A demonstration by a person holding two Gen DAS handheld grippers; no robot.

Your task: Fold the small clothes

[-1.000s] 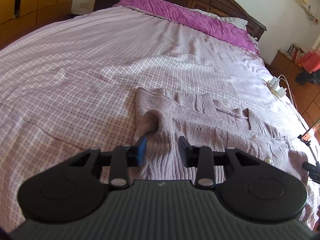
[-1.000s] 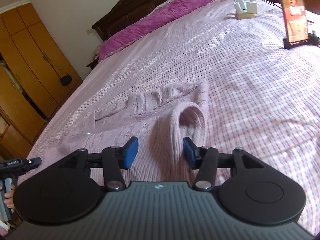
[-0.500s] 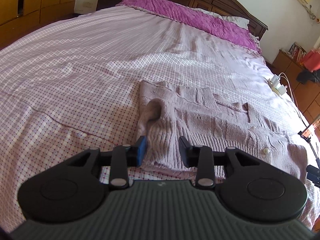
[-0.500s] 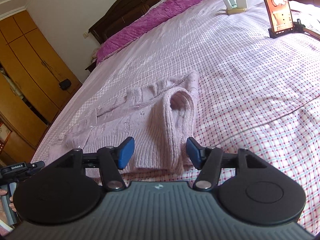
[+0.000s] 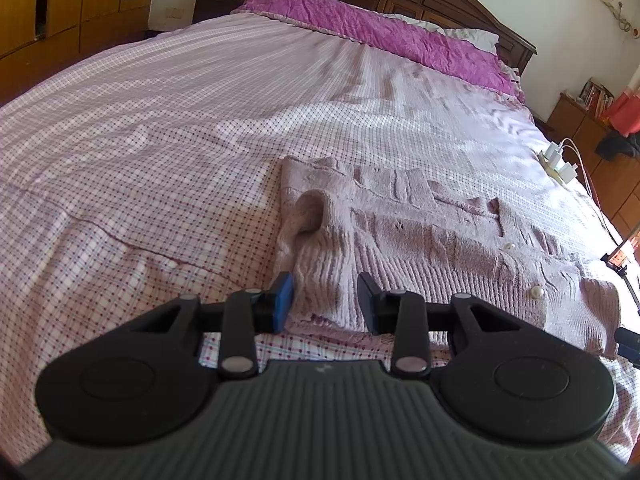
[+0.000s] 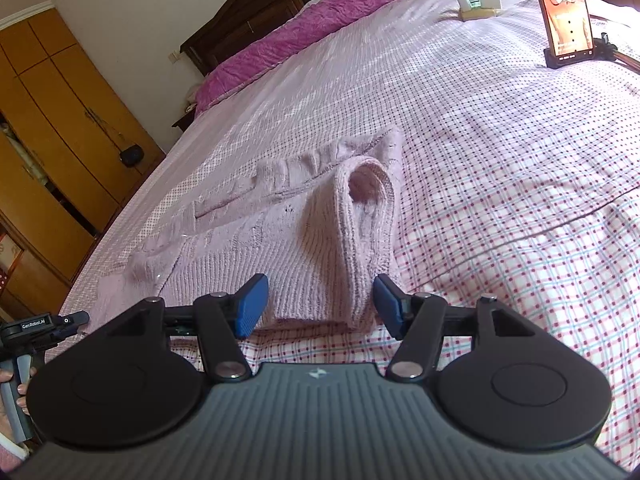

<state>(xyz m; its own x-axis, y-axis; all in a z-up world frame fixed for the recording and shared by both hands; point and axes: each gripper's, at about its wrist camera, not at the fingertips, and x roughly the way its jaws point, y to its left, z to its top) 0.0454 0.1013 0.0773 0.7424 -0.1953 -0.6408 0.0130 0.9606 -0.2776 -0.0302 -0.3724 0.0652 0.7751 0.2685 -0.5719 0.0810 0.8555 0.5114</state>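
Cardigan (image 5: 420, 248), one pink knit piece, lies flat near the front edge of the bed (image 5: 160, 128), both sleeves laid in over the body, likely to square it for the next fold. Left tongs (image 5: 325, 302) stand narrowly parted astride the left sleeve (image 5: 316, 248), pads not pressing. Right tongs (image 6: 316, 306) gape wider, having just been opening, the right sleeve (image 6: 360, 240) loose between them. Two pearl buttons (image 5: 536, 293) show.
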